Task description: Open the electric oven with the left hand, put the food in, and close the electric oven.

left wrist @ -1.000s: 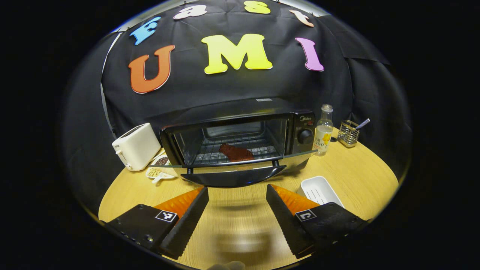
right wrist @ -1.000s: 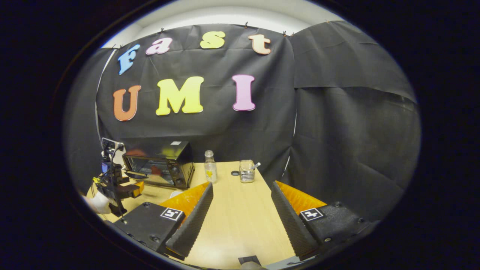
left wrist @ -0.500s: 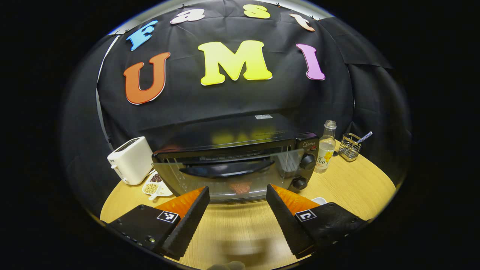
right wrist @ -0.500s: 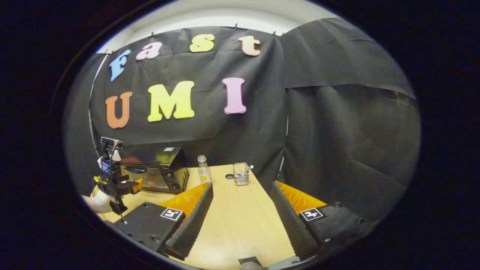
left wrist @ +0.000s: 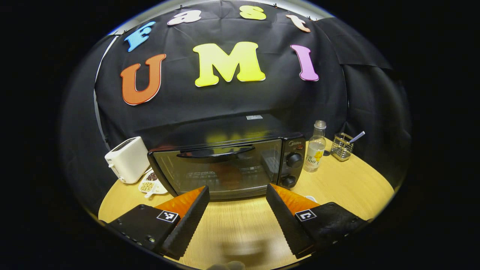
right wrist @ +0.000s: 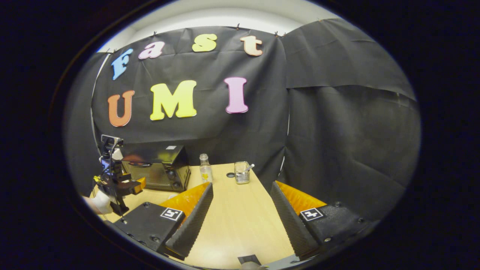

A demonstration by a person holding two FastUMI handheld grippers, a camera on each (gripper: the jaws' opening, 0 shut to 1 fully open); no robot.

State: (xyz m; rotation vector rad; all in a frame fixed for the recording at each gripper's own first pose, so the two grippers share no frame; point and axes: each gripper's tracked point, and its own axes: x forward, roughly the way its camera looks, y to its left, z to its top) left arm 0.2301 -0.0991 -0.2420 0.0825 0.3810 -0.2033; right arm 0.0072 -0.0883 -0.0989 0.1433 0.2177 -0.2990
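Two neighbours flank the shut oven [left wrist: 225, 165]: toaster [left wrist: 125, 159], bottle [left wrist: 315, 146].

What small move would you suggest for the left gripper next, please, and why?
Probably draw the left gripper back from the electric oven: its door looks shut, the food shows dimly behind the glass, and the fingers are open, holding nothing.
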